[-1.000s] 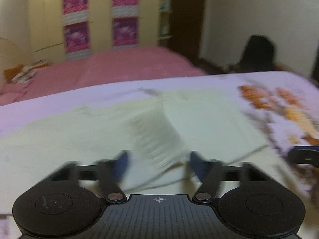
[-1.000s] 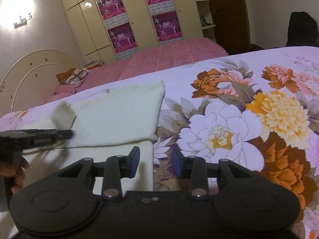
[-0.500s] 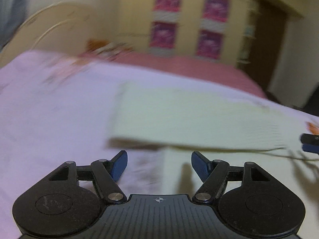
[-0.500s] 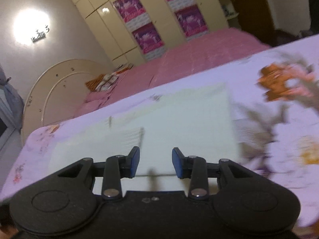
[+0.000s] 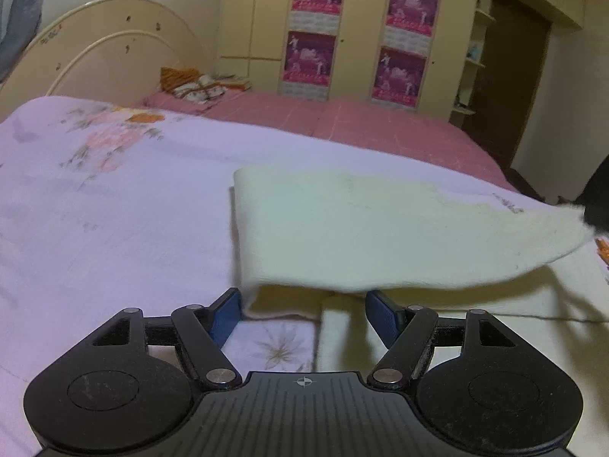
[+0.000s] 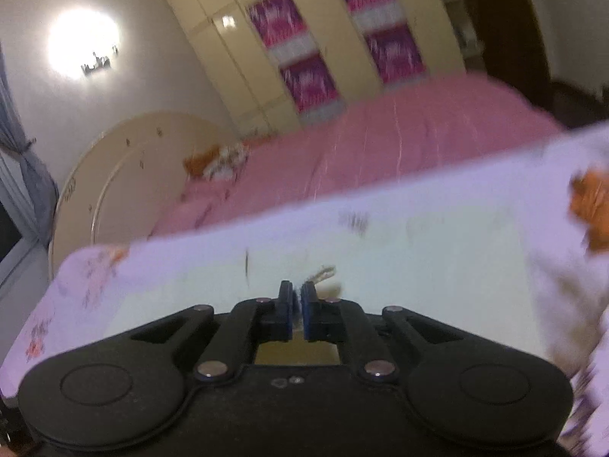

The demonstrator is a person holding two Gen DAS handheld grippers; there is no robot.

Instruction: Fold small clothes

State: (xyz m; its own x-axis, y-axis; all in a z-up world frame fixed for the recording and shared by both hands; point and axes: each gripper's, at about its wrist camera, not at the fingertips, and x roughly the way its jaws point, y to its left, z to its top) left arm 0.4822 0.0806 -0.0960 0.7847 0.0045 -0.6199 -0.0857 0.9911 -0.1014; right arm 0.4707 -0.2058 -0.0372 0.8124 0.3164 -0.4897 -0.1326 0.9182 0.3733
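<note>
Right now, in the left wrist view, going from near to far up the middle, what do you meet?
Left gripper with its blue fingers apart → cream garment, a flap of it lifted → lilac floral bedspread → pink bed → cream wardrobe with magenta posters.

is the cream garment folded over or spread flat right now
Partly folded. In the left wrist view one layer of the cream garment is lifted and doubled over another layer lying flat on the floral bedsheet.
</note>
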